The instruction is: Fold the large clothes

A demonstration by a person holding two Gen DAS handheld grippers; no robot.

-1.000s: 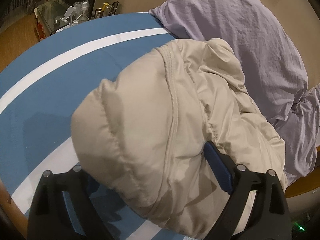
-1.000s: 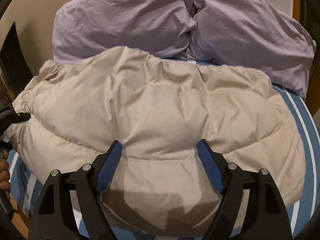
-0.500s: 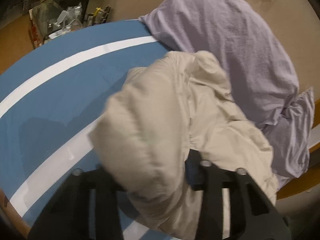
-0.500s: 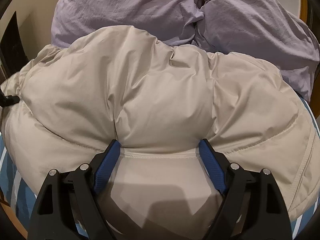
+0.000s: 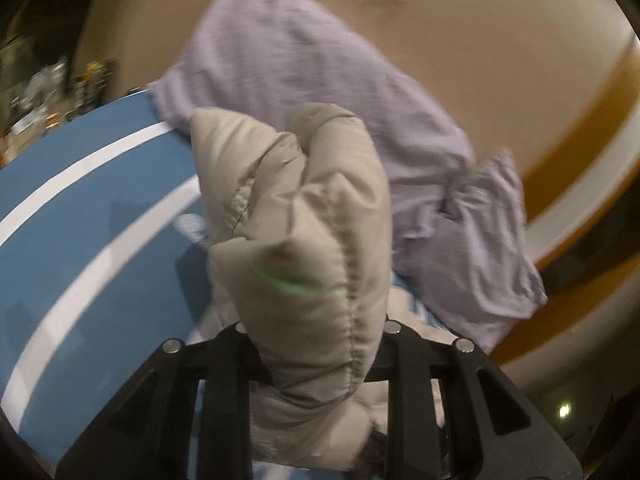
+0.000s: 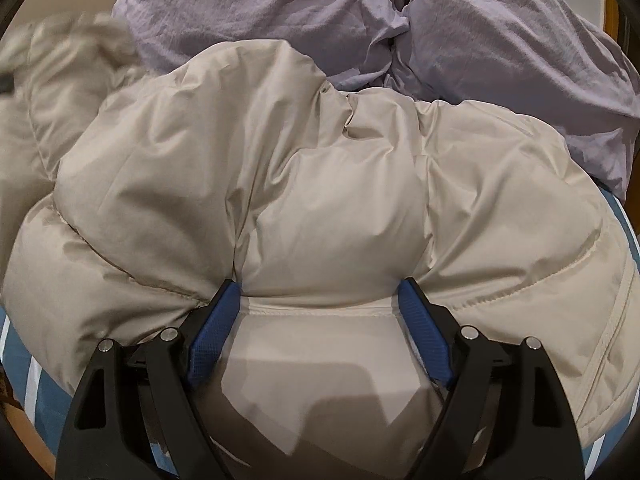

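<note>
Left gripper (image 5: 316, 344) is closing, pinching a raised jacket (image 5: 296, 216) fold. Right gripper (image 6: 320, 300), spread wide, is pressing a jacket bulge; only its view shows both pillows (image 6: 360, 20) behind.

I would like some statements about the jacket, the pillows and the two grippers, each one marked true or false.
1. The jacket is beige. True.
2. The left gripper has nothing between its fingers. False: a bunched part of the jacket is pinched there, the jaws closing.
3. The pillows are lilac. True.
4. The sheet is plain red. False: blue with white stripes.
5. The right gripper is open, astride a jacket bulge. True.
</note>
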